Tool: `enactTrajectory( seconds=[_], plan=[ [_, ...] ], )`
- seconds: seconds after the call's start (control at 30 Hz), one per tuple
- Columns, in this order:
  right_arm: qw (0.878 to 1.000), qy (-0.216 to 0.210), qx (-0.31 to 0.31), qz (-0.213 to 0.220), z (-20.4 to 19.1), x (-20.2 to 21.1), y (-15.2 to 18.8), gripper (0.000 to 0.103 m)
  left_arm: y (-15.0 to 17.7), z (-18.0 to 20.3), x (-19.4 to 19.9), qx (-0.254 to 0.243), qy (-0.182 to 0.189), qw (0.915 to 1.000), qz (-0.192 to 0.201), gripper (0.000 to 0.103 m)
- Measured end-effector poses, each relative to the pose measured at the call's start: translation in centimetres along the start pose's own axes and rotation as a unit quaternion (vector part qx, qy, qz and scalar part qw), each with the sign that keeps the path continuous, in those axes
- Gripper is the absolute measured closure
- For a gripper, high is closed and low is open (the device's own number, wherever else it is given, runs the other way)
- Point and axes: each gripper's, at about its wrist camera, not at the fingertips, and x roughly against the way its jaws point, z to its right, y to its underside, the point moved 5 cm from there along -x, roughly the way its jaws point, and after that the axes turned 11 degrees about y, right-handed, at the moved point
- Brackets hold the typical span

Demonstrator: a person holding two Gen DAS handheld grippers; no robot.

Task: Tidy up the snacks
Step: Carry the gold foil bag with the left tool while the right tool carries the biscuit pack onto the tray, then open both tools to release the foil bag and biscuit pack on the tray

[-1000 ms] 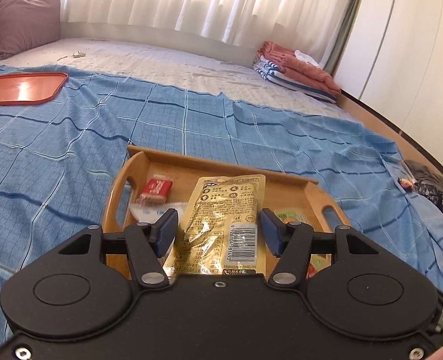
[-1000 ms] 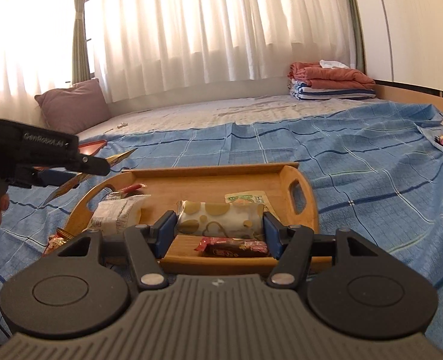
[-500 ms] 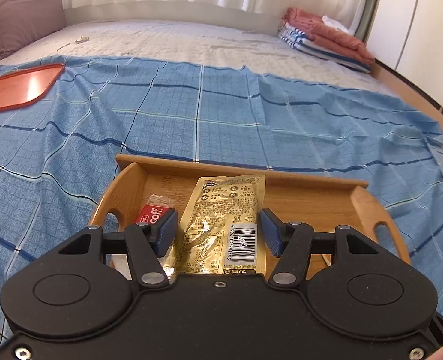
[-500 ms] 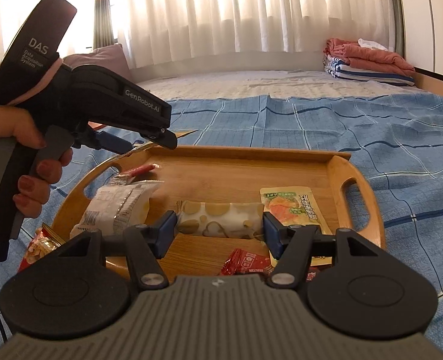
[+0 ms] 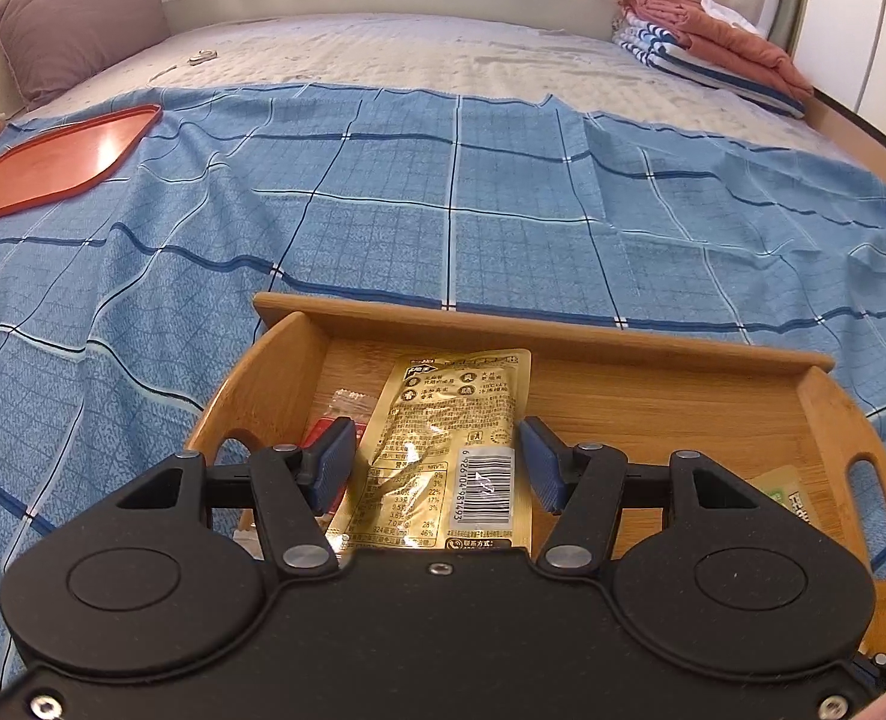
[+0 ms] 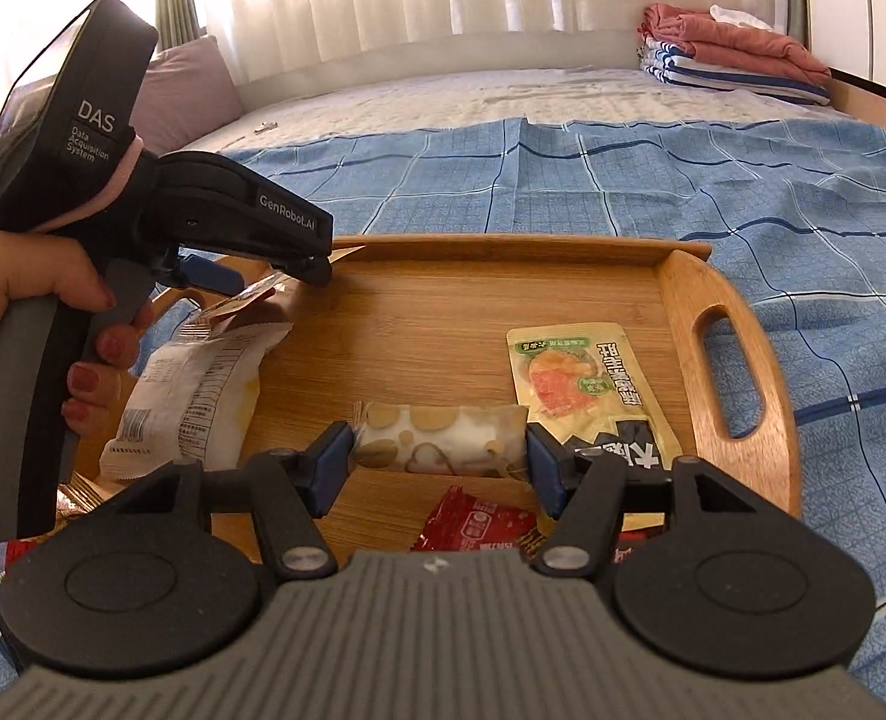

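In the left wrist view, your left gripper [image 5: 437,465] angles down over the near left part of the wooden tray [image 5: 622,339], which sits on the blue checked sheet [image 5: 383,210]. Its blue pads pinch a gold snack packet [image 5: 443,450] by its long edges; the packet runs forward from between the pads, barcode side up, its far end above the tray floor. Just left of the left pad lies a small red-and-clear wrapper [image 5: 338,414]. Behind the right finger a green-edged packet [image 5: 787,492] shows partly. Far off to the left of the gripper an orange tray [image 5: 53,162] lies on the sheet.

In the right wrist view, your right gripper [image 6: 437,462] tilts down over the tray's near edge. Its pads press on the two ends of a white packet with tan spots [image 6: 443,438], held crosswise. Just right of it, flat on the tray, lies the green and yellow packet [image 6: 574,378]. Below the held packet, close to the gripper body, is a red wrapper [image 6: 478,525]. To the left, a white wrapped snack [image 6: 197,390] leans on the tray's left side. Your left hand [image 6: 41,294] wraps the other tool's grey handle, fingers curled round it, its nose pointing right and down over the tray's far left corner.
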Motion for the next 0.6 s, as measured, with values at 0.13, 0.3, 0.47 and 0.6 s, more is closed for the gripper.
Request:
enactTrajectory(
  seconds=[0.13, 0.3, 0.47, 0.6],
  plan=[
    [1.000, 0.002, 0.005, -0.001, -0.2, -0.1, 0.0, 0.038, 0.0, 0.0, -0.4, 0.000, -0.007, 1.0000, 0.000, 0.045],
    [1.000, 0.000, 0.001, -0.003, -0.1, -0.3, -0.3, 0.036, 0.2, 0.2, -0.5, -0.007, -0.010, 0.9999, -0.002, 0.043],
    [1.000, -0.002, -0.006, -0.004, -0.1, -0.3, -0.4, 0.031, 0.4, 0.2, -0.2, -0.012, -0.016, 0.9998, -0.003, 0.040],
    [1.000, -0.006, -0.010, -0.001, 0.1, 0.1, -0.6, 0.028, 0.5, 0.4, 0.8, -0.020, -0.001, 0.9998, 0.005, 0.025]
  ],
)
